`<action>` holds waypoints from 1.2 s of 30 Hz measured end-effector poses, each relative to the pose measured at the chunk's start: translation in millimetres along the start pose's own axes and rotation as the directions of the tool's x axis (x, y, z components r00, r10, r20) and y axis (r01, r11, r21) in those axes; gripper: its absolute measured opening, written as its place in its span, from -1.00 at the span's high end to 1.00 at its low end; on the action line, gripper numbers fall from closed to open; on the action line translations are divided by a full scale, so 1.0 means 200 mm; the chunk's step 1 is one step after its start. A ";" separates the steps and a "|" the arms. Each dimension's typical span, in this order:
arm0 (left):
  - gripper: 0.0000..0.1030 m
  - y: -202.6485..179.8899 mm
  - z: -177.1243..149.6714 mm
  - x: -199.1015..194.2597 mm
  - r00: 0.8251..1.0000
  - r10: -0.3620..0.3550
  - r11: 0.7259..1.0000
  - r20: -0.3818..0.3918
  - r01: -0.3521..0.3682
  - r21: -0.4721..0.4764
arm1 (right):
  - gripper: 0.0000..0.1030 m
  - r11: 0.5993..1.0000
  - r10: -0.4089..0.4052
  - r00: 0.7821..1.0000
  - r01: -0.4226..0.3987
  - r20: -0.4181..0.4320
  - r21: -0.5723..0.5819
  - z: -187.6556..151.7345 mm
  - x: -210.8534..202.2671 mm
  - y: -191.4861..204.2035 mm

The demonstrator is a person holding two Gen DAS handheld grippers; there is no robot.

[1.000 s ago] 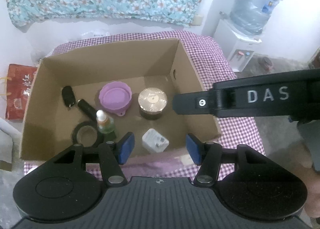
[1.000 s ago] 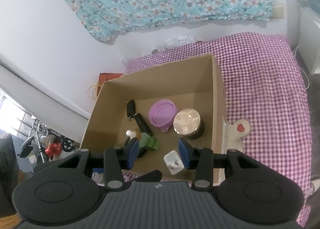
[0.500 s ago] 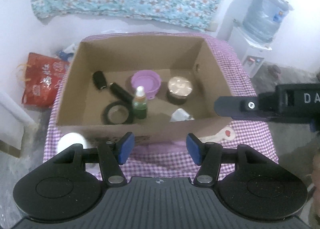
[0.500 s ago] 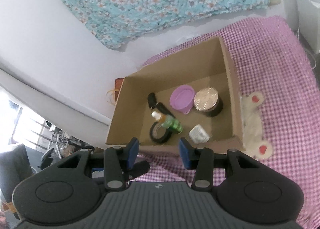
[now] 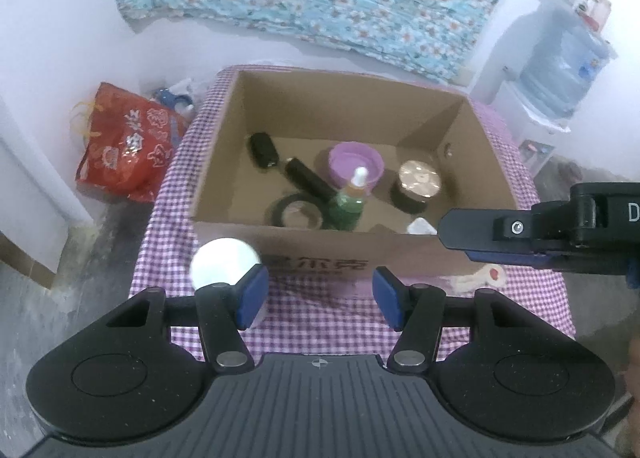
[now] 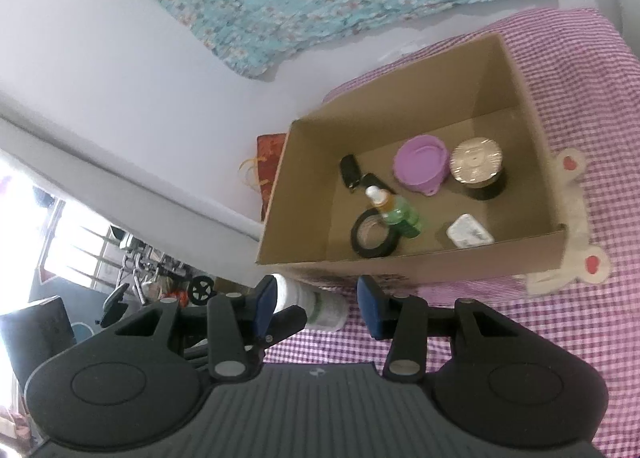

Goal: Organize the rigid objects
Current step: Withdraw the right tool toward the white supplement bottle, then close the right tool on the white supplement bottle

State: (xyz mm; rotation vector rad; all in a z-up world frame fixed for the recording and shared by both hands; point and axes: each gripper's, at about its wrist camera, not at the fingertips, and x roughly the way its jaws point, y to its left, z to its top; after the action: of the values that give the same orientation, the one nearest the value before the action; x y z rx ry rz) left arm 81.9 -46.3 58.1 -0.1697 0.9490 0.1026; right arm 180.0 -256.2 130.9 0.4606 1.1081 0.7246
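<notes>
1. We are holding the left gripper (image 5: pixel 316 298) above the near strip of the purple checked tablecloth (image 5: pixel 320 298), its blue pads spread apart with nothing between them.
2. We are holding the right gripper (image 6: pixel 316 304) over the same cloth near the box's front left corner, its pads likewise apart and pinching nothing.
3. The right gripper's black finger (image 5: pixel 520 226) is reaching in from the right edge of the left wrist view, crossing in front of the box's near right corner.
4. The cardboard box (image 5: pixel 348 250) is sitting open on the table, and we are looking down into it from both cameras.
5. Inside are lying a black key fob (image 6: pixel 350 172), a black cylinder (image 5: pixel 308 178), a roll of black tape (image 6: pixel 372 236), a green bottle (image 6: pixel 400 212) with a white cap, a purple lid (image 6: pixel 420 166), a dark jar with a gold top (image 6: pixel 476 162), and a white charger (image 6: pixel 468 232).
6. The bottle is standing just beside the tape, seeming to touch it.
7. A white bottle (image 6: pixel 316 304) is lying on the cloth outside the box, by its front left corner, just beyond the left gripper's left pad (image 5: pixel 252 298).
8. A cream mat with red hearts (image 6: pixel 576 218) is poking out beside the box's right wall.
</notes>
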 end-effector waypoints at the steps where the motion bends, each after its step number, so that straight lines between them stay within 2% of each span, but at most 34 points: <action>1: -0.11 0.02 0.00 0.00 1.000 0.005 1.000 0.002 -0.005 -0.004 | 0.08 1.000 0.000 1.000 0.000 -0.005 -0.003 0.00 0.01 0.01; 8: -0.13 0.16 -0.04 -0.02 0.999 0.025 0.999 0.036 -0.024 -0.026 | 0.06 1.000 -0.004 0.999 0.003 -0.040 -0.014 0.01 0.11 0.09; 13: -0.21 0.26 -0.08 -0.01 0.998 0.042 0.999 0.053 -0.041 -0.032 | 0.03 1.000 -0.003 0.997 0.002 -0.075 -0.006 0.02 0.22 0.14; 19: -0.27 0.35 -0.08 0.06 0.999 0.037 0.998 0.023 -0.036 -0.044 | -0.06 1.000 0.000 0.992 -0.001 -0.124 -0.006 0.04 0.40 0.20; 26: -0.31 0.38 -0.08 0.19 0.999 -0.020 0.999 -0.036 0.019 -0.031 | -0.06 1.000 -0.023 0.977 0.025 -0.210 0.004 0.03 0.62 0.22; 36: -0.26 0.38 -0.06 0.32 0.997 -0.028 0.999 -0.069 0.026 -0.029 | -0.06 0.998 -0.056 0.965 0.056 -0.258 -0.008 0.02 0.78 0.20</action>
State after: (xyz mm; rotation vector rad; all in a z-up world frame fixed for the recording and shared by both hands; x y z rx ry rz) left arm 97.8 27.3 -8.6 -0.2129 1.0145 0.0859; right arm 211.8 -115.4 60.2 0.3386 1.3598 0.7493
